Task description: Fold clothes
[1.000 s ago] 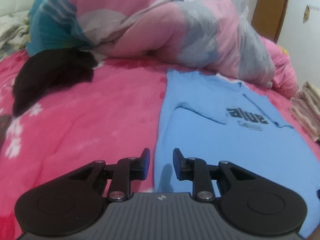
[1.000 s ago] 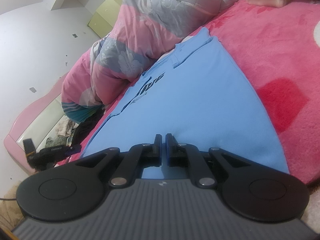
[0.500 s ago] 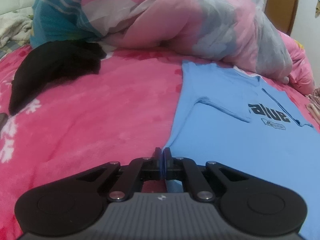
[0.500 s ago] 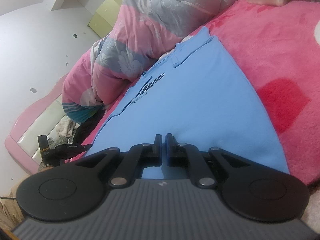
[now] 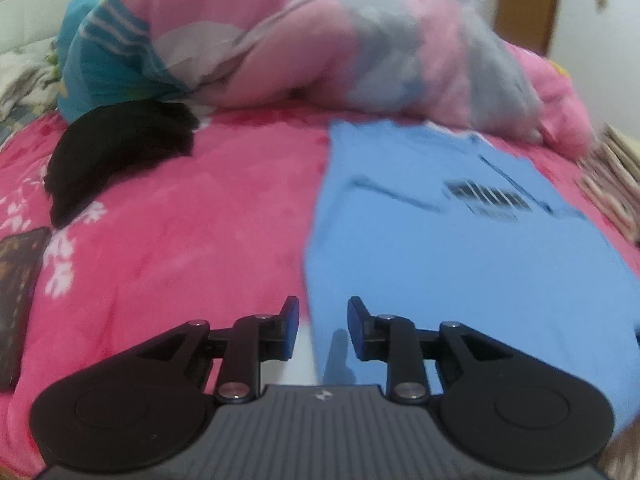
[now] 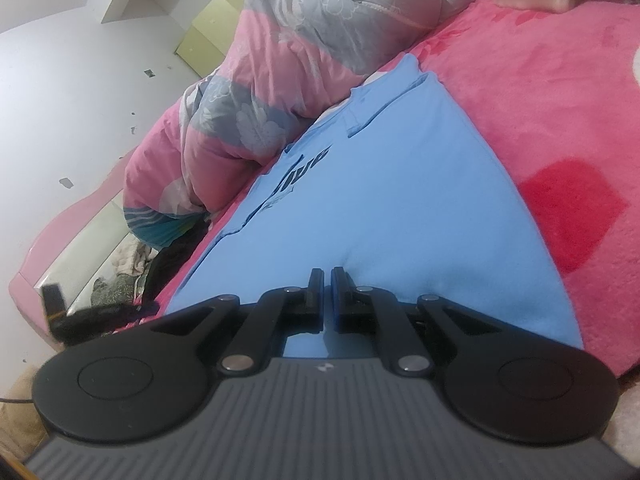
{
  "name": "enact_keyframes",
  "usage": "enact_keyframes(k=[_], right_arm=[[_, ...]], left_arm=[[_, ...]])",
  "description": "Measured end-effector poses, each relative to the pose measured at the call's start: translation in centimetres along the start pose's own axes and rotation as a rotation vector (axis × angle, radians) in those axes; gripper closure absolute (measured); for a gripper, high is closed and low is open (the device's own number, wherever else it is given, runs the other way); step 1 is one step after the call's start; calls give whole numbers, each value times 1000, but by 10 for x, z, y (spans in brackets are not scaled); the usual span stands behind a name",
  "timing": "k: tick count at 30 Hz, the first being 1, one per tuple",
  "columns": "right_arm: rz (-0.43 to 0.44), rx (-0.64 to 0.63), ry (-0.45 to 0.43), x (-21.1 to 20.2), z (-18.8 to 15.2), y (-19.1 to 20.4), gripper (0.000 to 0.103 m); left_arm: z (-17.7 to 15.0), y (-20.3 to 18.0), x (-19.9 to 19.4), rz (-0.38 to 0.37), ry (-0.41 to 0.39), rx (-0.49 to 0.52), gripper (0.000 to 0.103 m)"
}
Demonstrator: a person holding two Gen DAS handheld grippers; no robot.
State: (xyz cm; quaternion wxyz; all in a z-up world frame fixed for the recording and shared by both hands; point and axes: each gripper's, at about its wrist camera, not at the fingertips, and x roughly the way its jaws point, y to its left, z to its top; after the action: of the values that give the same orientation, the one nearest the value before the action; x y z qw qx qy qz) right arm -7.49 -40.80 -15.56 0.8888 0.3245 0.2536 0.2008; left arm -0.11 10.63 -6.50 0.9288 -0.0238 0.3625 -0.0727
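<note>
- Fuzzy pink bedspread point(image 5: 208, 216) under flat light-blue printed T-shirt point(image 5: 460, 248); rumpled pink-grey quilt point(image 5: 320, 48) far; brown wooden door point(image 5: 528, 0) far right.
- Left gripper point(image 5: 323, 316) just opened, empty, at shirt edge.
- Right gripper point(image 6: 327, 280) clenched on shirt hem.

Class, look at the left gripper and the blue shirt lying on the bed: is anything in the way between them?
Nothing visible. The left gripper is open right over the near edge of the blue shirt, its jaws just reopened and empty. The black garment and the quilt lie farther back, off that path.
</note>
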Motion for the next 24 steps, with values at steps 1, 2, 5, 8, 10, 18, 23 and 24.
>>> enact_keyframes(k=[1,2,5,8,10,18,23,24], right_arm=[[-1,-2,0,0,0,0,100],[-3,-4,0,0,0,1,100],[-8,-8,-2,0,-1,1,100],[-12,-9,-4,0,-1,2,100],[-14,-8,-5,1,0,3,100],[-23,-14,-7,1,-1,4,100],[-33,-2,-23,-15,6,10,85],[-43,-2,-39,-22,7,10,79]], left_arm=[[-8,-3,-5,-1,7,10,75],[-16,-4,-9,0,14,16,75],[-37,-9,-14,40,5,57,73],[-40,-8,-22,50,-21,57,74],[-38,-9,-32,33,-39,46,71],[-54,-14,-39,42,-5,26,49],[-61,-13,-51,29,18,-2,46],[-64,-12,-51,25,34,-12,46]])
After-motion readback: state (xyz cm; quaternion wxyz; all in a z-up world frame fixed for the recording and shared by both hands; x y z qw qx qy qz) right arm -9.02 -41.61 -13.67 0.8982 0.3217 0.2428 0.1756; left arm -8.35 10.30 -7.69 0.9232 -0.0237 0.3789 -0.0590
